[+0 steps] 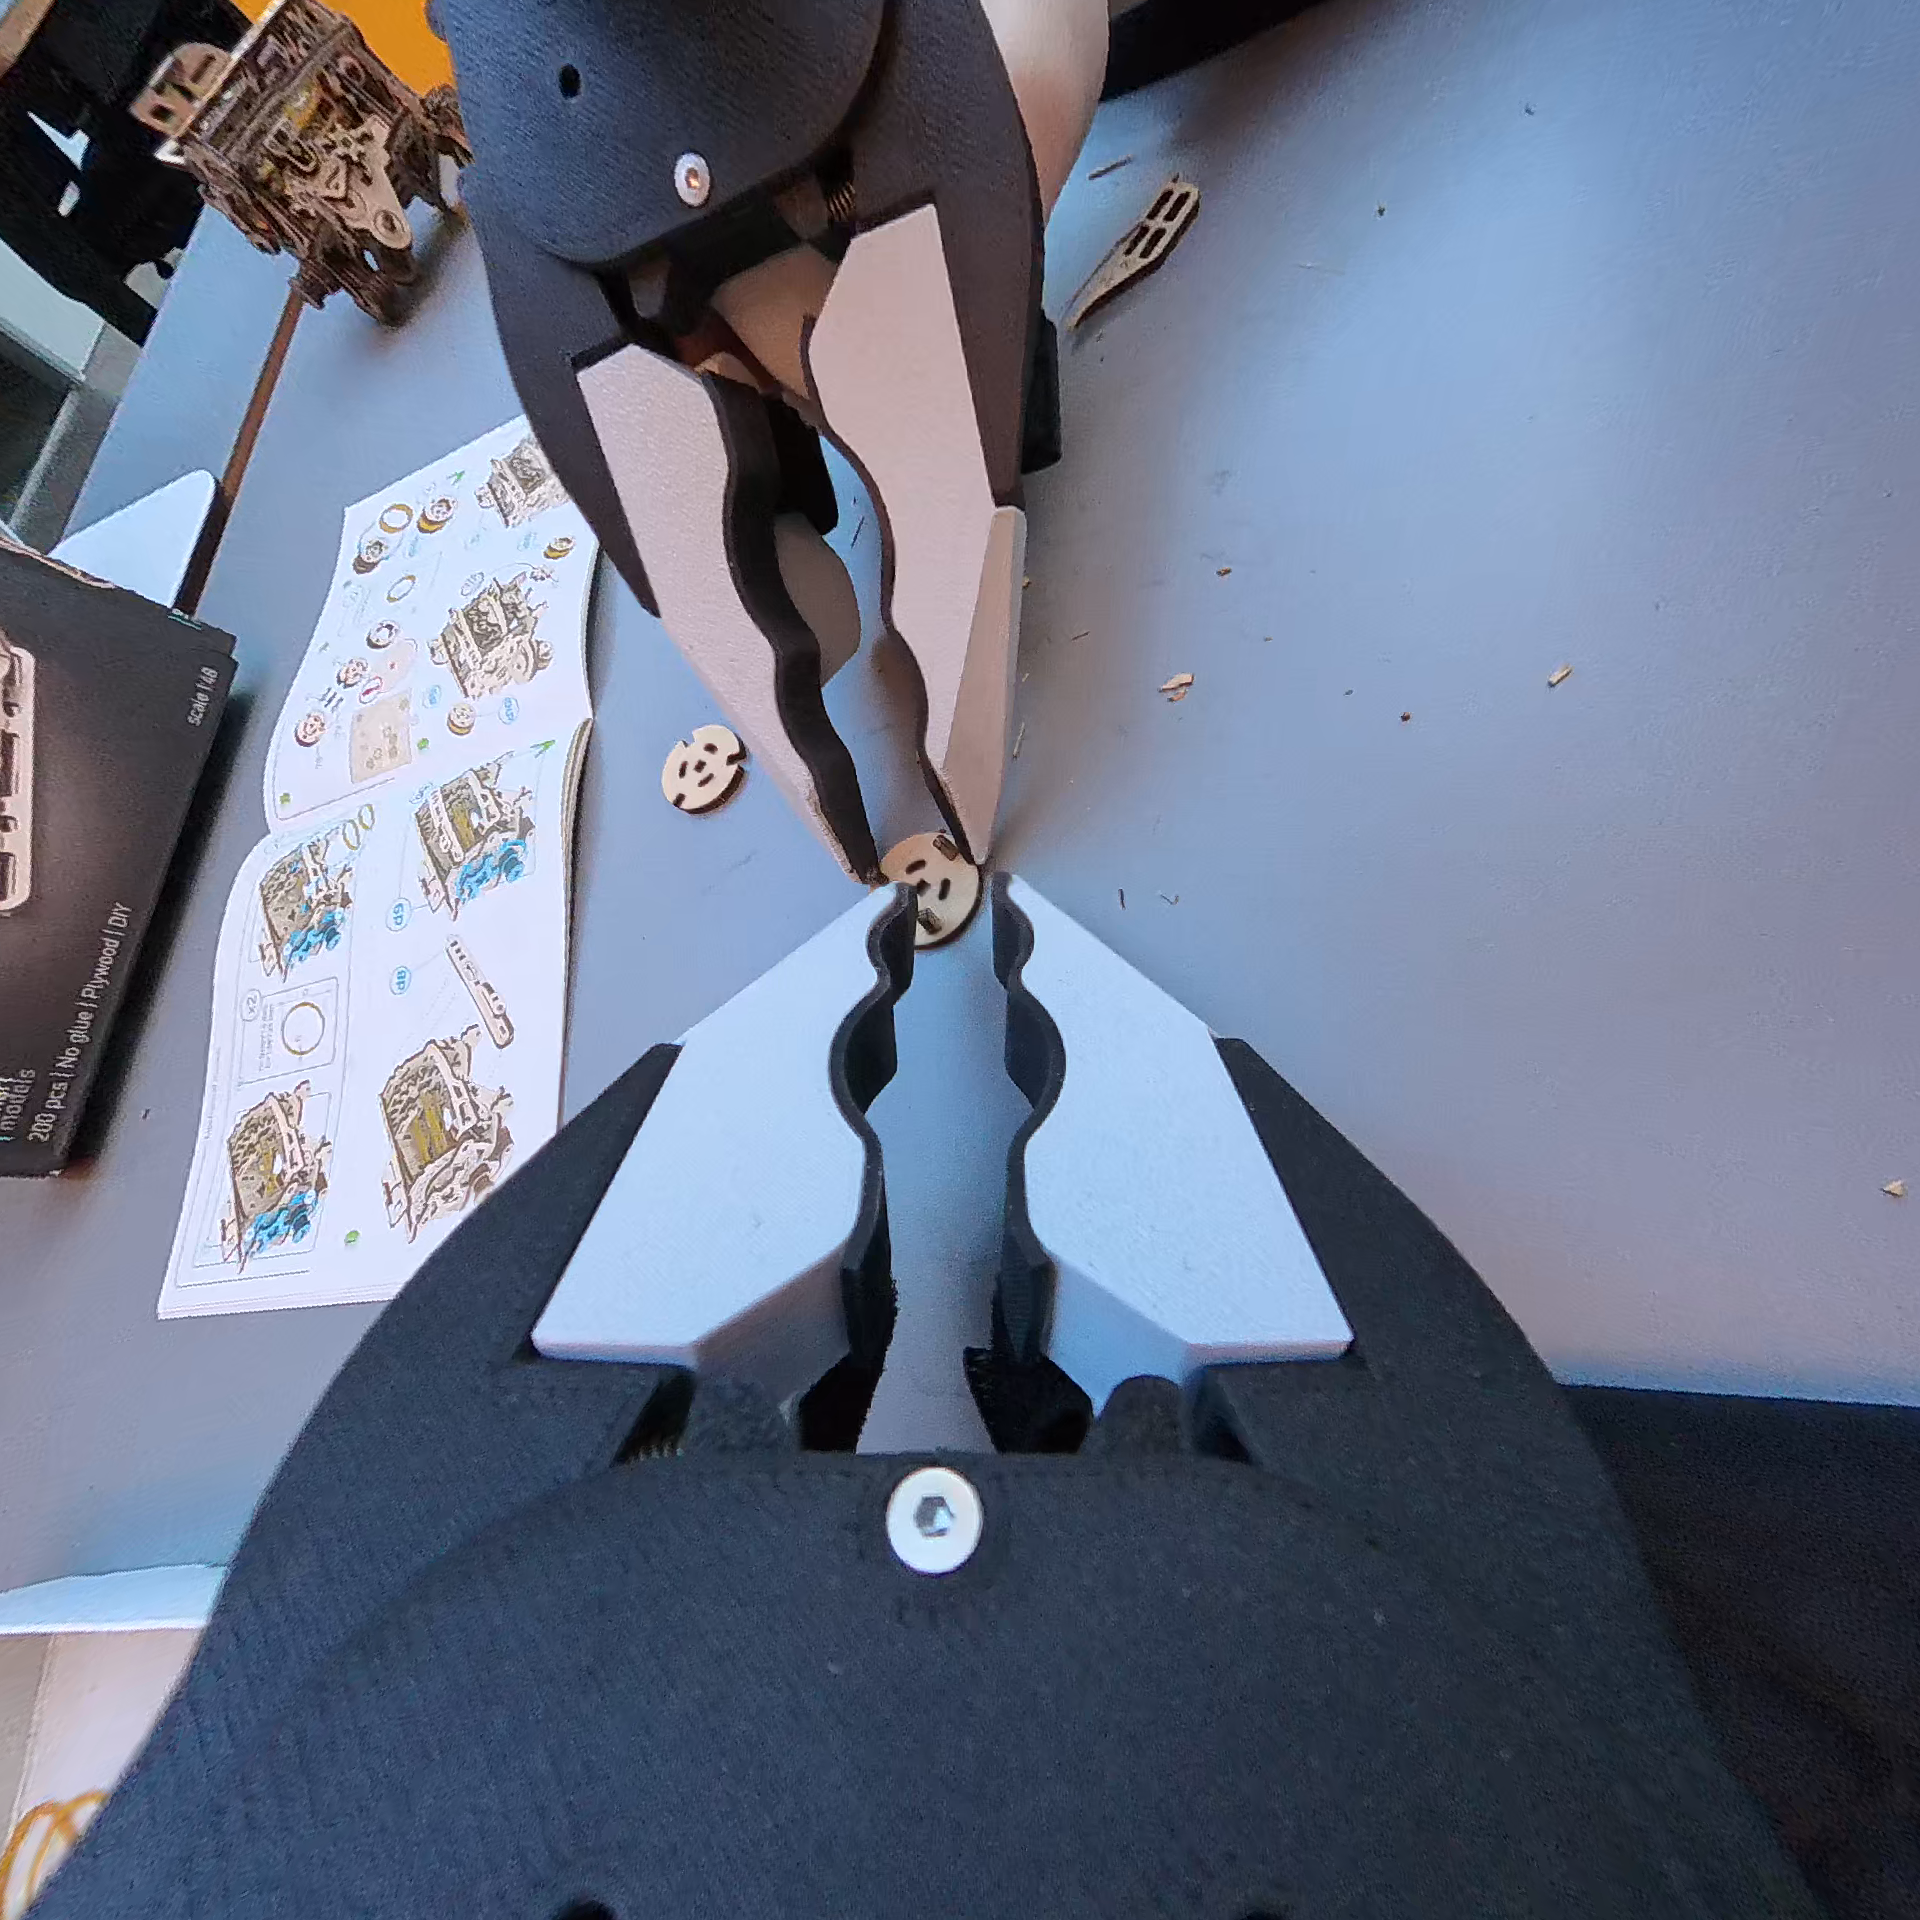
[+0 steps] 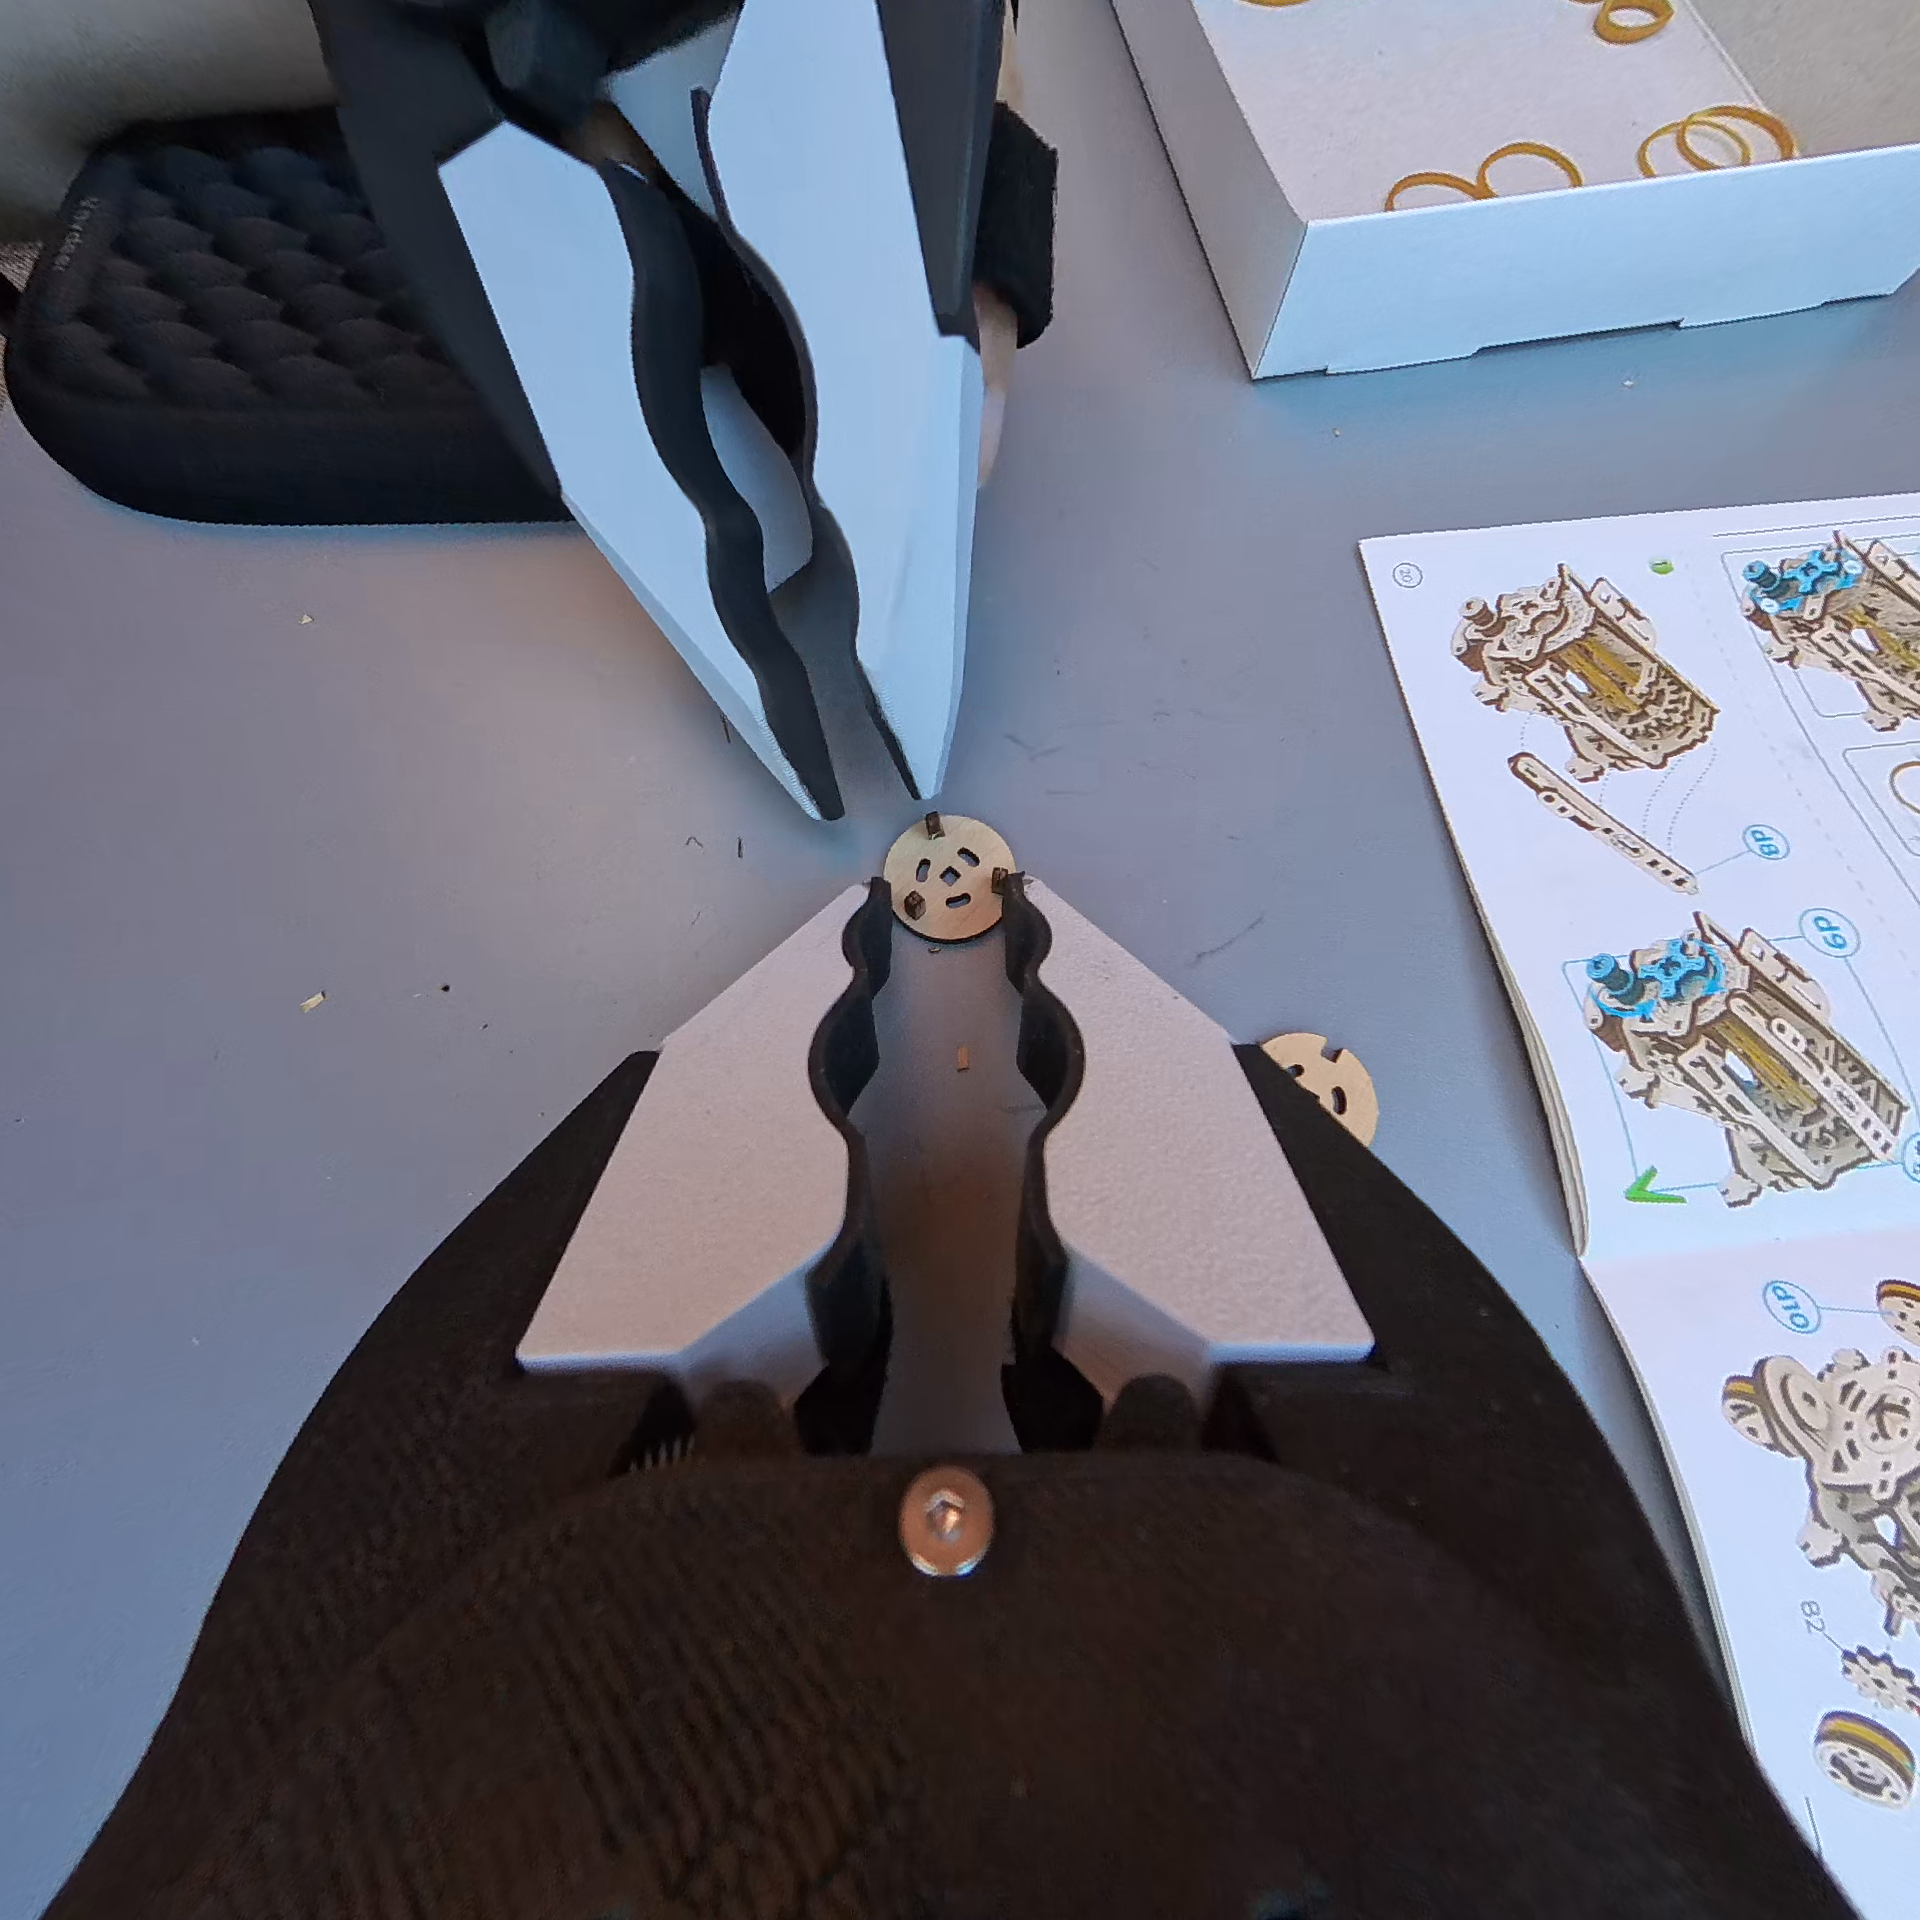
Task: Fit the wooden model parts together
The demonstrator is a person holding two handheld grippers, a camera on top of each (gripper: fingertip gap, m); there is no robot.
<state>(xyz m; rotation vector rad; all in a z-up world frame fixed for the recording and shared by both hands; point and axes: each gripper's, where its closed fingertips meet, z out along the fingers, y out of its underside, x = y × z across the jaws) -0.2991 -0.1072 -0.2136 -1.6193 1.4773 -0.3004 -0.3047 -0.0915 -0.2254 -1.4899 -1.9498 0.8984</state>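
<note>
A small round wooden disc (image 2: 948,883) with three short dark pegs standing in it sits low over the grey table (image 2: 312,831). My right gripper (image 2: 943,899) is shut on the disc, one fingertip on each side of its rim. In the left wrist view the disc (image 1: 935,894) shows between the right gripper's (image 1: 920,862) tips. My left gripper (image 1: 948,899) faces it tip to tip, slightly open and empty. In the right wrist view the left gripper (image 2: 873,800) stops just short of the disc. A second slotted wooden disc (image 1: 704,769) lies loose beside them, also seen in the right wrist view (image 2: 1320,1081).
An open instruction booklet (image 1: 416,883) lies to the left, next to a black box (image 1: 94,883). A part-built wooden model (image 1: 301,156) stands at the far left. A white box with rubber bands (image 2: 1507,208), a black cushion (image 2: 239,332) and a wooden offcut (image 1: 1132,249) sit nearby. Less than 4 cm separates the two grippers' tips.
</note>
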